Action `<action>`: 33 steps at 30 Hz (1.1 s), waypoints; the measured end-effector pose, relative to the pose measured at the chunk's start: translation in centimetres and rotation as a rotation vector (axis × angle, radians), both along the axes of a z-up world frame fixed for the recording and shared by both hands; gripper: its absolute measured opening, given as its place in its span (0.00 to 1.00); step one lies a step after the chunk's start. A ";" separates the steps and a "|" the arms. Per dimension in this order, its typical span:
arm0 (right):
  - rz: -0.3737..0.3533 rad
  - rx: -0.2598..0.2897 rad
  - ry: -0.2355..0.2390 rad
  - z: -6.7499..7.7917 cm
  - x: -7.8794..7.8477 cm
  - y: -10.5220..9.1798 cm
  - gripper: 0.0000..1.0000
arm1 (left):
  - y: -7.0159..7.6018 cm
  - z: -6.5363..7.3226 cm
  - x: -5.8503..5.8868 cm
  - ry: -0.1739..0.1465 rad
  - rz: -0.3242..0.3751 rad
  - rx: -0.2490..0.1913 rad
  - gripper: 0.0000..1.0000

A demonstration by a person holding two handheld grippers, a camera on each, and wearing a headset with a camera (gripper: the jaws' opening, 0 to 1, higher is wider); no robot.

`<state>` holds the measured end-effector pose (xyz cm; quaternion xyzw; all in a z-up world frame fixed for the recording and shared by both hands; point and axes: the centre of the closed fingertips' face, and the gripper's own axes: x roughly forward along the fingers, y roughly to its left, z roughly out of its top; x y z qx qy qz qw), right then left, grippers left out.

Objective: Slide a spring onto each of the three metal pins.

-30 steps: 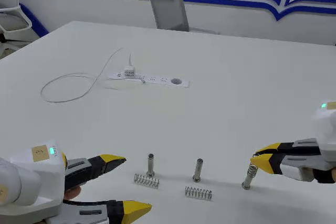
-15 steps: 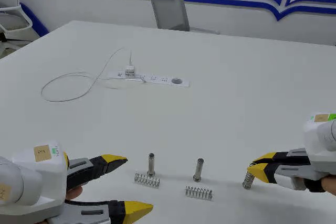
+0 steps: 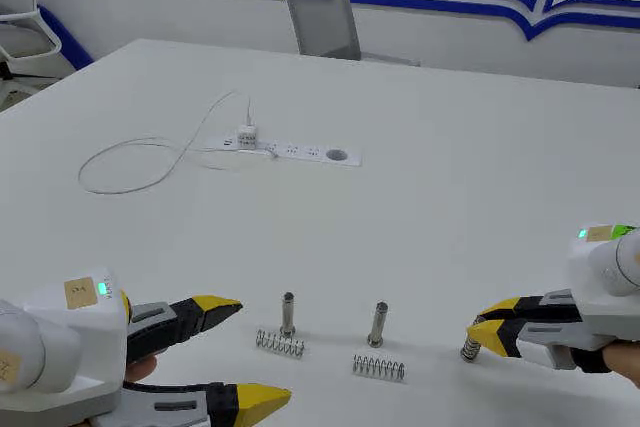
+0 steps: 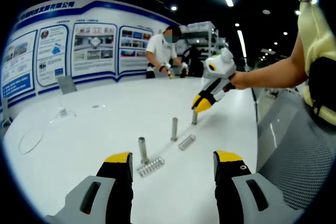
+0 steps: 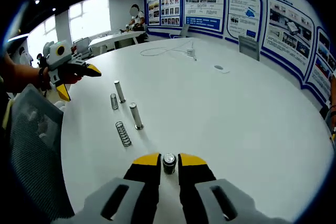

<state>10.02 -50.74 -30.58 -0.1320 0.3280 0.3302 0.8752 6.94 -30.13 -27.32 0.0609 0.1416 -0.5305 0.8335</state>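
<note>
Three metal pins stand in a row near the table's front edge. The left pin [image 3: 287, 313] and the middle pin [image 3: 377, 323] are bare, and a loose spring [image 3: 279, 344] [image 3: 379, 368] lies on the table in front of each. The right pin [image 3: 468, 349] carries a spring; my right gripper [image 3: 485, 332] is low over it. In the right gripper view the jaws of that gripper [image 5: 169, 158] close on the sprung pin's top [image 5: 169, 163]. My left gripper [image 3: 265, 348] [image 4: 173, 157] stands open, empty, just left of the left pin [image 4: 142, 149].
A white power strip [image 3: 290, 151] with a plugged charger and a looping cable [image 3: 120, 162] lies at mid-table. A grey chair [image 3: 320, 15] stands at the far edge. Another person [image 4: 164, 51] stands at the back of the room.
My right gripper has sunk lower along the right pin, and the spring on it sits lower than before. The left gripper has stayed put.
</note>
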 end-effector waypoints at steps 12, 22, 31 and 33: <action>0.010 -0.005 -0.034 1.1 -0.1 0.2 0.20 | -0.1 0.0 -0.1 -0.002 -0.005 0.002 0.64; 0.079 0.002 -0.092 3.7 -0.6 2.8 0.20 | -0.2 0.2 -0.2 -0.006 -0.004 0.001 0.64; 0.166 0.003 -0.084 3.4 -1.4 5.8 0.20 | -0.1 0.4 -0.3 -0.012 0.000 0.002 0.64; 0.184 0.001 -0.069 2.9 -1.6 6.4 0.20 | 0.0 0.4 -0.3 -0.012 0.001 0.002 0.64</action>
